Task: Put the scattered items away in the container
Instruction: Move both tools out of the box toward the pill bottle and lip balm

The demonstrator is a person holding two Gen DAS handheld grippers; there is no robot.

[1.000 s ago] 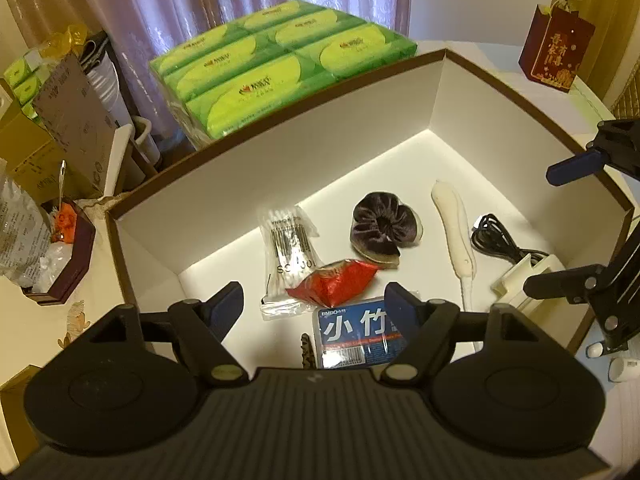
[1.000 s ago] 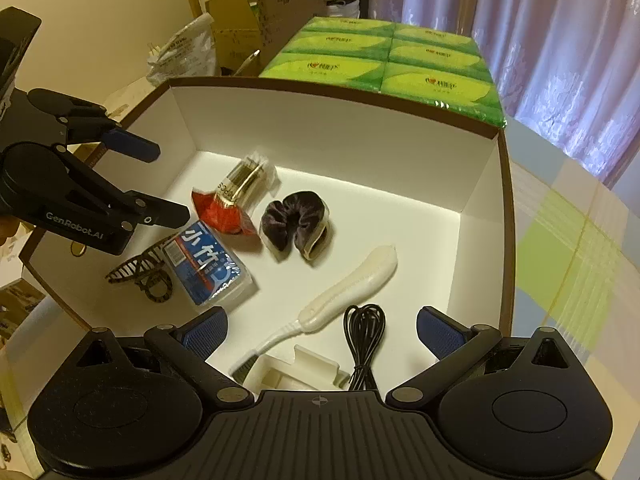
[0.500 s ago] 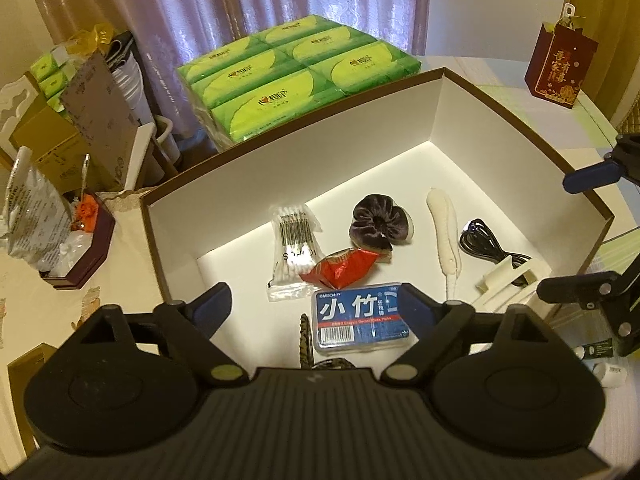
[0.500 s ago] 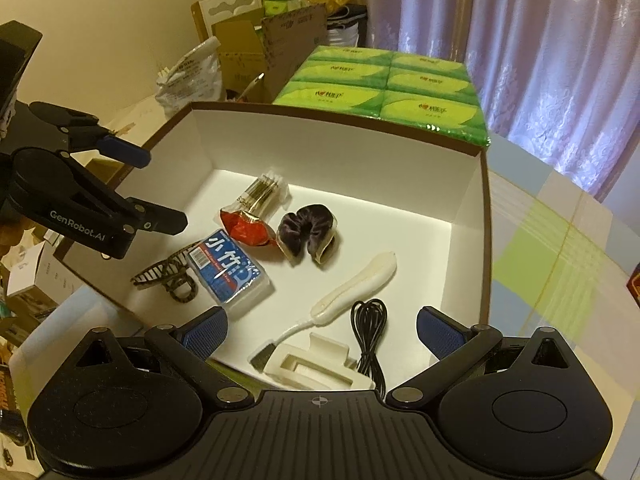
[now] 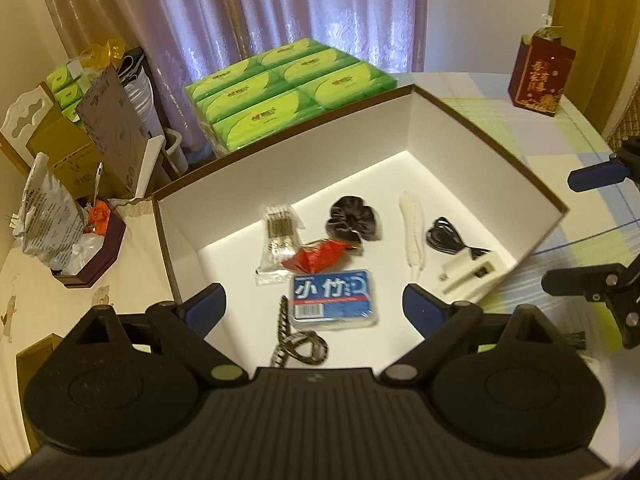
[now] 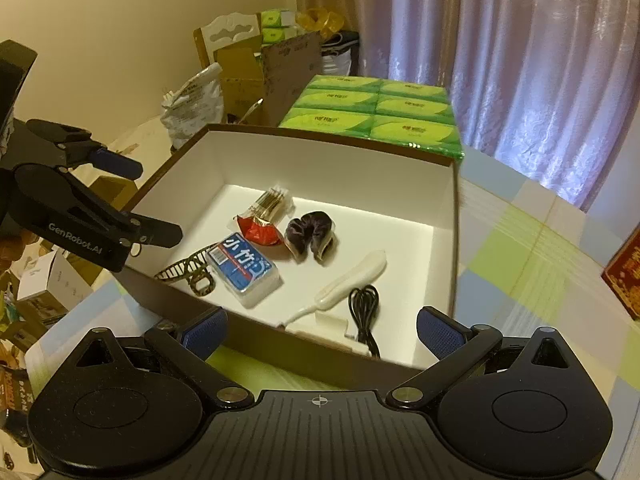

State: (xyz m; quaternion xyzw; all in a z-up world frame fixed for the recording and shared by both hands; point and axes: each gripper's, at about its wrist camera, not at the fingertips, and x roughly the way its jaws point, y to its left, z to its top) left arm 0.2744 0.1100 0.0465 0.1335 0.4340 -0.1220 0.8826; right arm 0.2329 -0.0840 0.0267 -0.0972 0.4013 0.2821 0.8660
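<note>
White-lined box (image 5: pixel 360 148) on table (image 6: pixel 532 248), holding: blue tissue pack (image 5: pixel 333 298), red packet (image 5: pixel 316 258), dark scrunchie (image 5: pixel 352 222), cotton swabs (image 5: pixel 278 236), hair clip (image 5: pixel 298 346), black cable (image 5: pixel 444 236). Left claw (image 5: pixel 314 308) wide, empty; right claw (image 6: pixel 320 334) wide, empty, above near wall

One box (image 5: pixel 460 152) holds eight items; six green tissue packs (image 5: pixel 280 92) behind.

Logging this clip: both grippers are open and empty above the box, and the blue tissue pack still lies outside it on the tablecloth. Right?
Not quite. The blue tissue pack lies inside the box, beside the hair claw, as the right wrist view shows. Both the left gripper and the right gripper are open and empty.
</note>
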